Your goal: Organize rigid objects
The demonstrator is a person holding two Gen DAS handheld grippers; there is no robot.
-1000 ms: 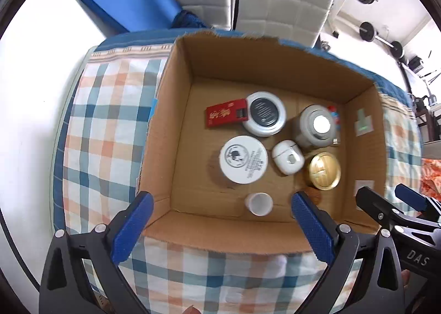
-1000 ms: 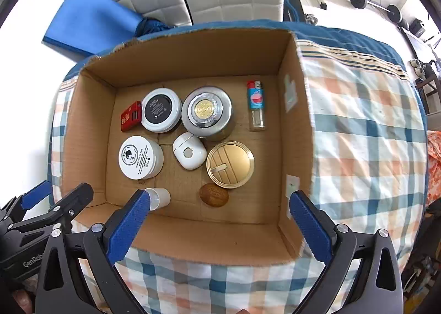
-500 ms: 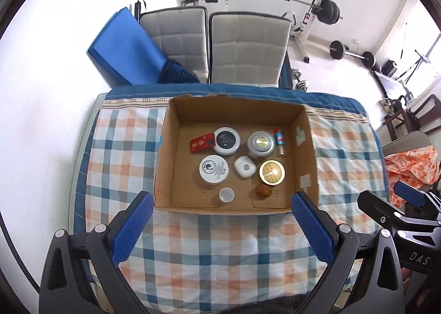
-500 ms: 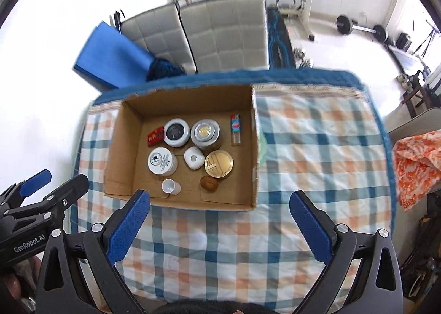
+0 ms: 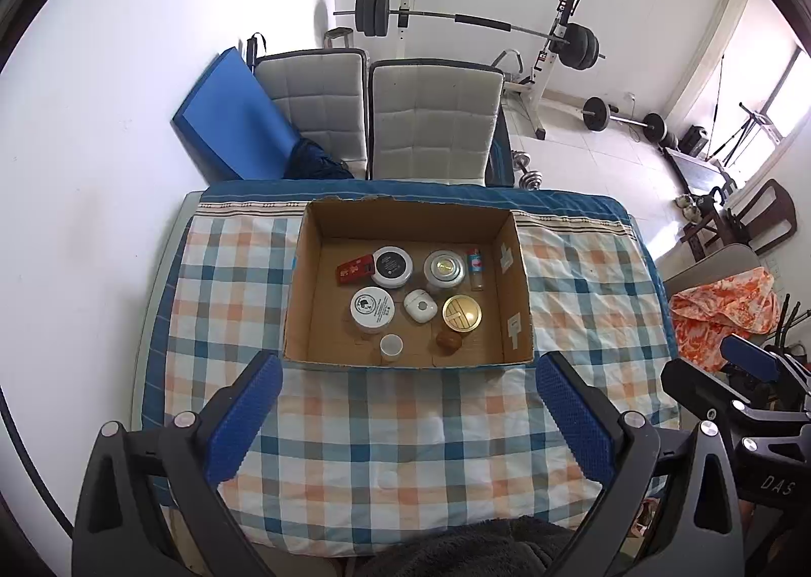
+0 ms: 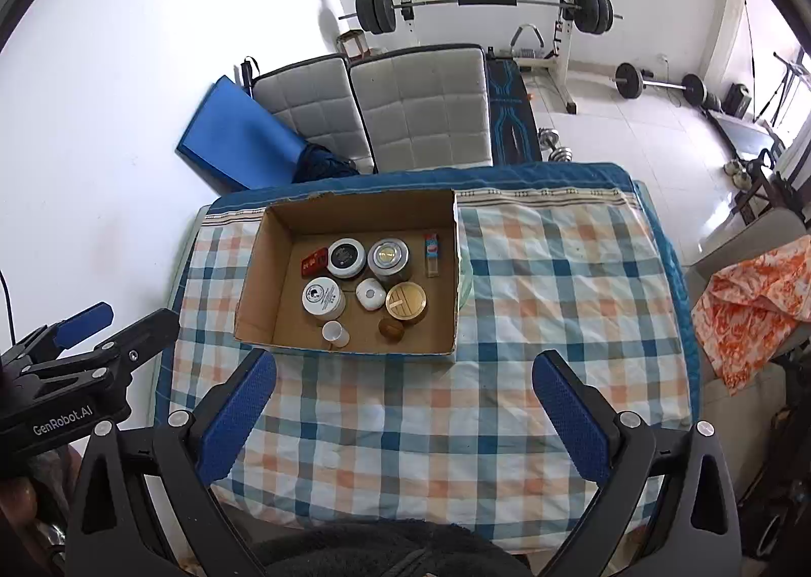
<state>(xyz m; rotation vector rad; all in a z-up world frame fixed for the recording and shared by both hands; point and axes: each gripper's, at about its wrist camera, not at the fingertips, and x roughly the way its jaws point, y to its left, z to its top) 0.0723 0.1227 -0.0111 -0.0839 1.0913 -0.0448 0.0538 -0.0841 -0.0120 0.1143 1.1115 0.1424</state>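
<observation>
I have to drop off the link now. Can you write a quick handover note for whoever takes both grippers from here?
Left gripper: open, empty, held back over the checked tablecloth.
Right gripper: open, empty, likewise back from the box.
Cardboard box holds every loose item in sight: red pack, black-topped tin, silver tin, lighter, white jar, small white case, gold-lidded tin, small white cup, brown round piece.
Done: nothing loose on the cloth.
Left: apparently nothing to pick up; check the arrangement.
</observation>
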